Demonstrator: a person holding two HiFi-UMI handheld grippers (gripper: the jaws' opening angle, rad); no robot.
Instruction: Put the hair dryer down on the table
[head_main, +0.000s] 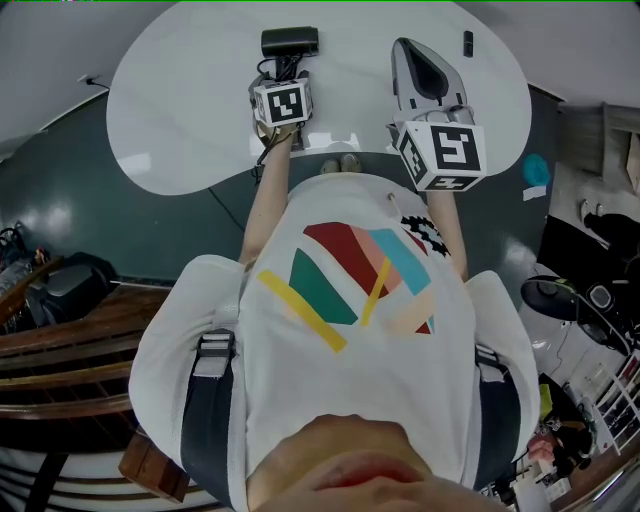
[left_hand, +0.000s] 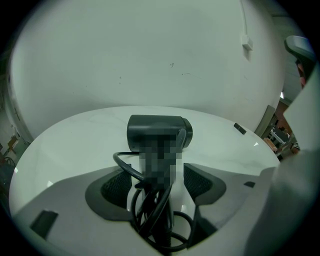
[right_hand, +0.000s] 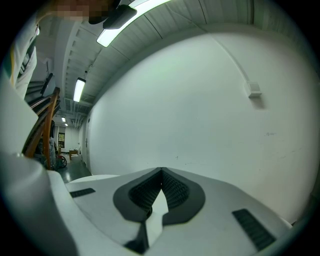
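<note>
Black plastic hair dryer (left_hand: 159, 131) with a stubby barrel looks to be lying on the round white table (left_hand: 70, 145). Its handle and looped black cord (left_hand: 150, 220) reach back between the jaws of the left gripper (left_hand: 159, 176). Those jaws stand wide, their ribbed pads clear of the handle on both sides, so the release seems done. To finish well, draw the left gripper slowly back along the handle's line, watching that no loop of cord catches a jaw and drags the dryer. The right gripper (right_hand: 161, 172), closed and empty, hangs over the table to the right and is best held aside.
</note>
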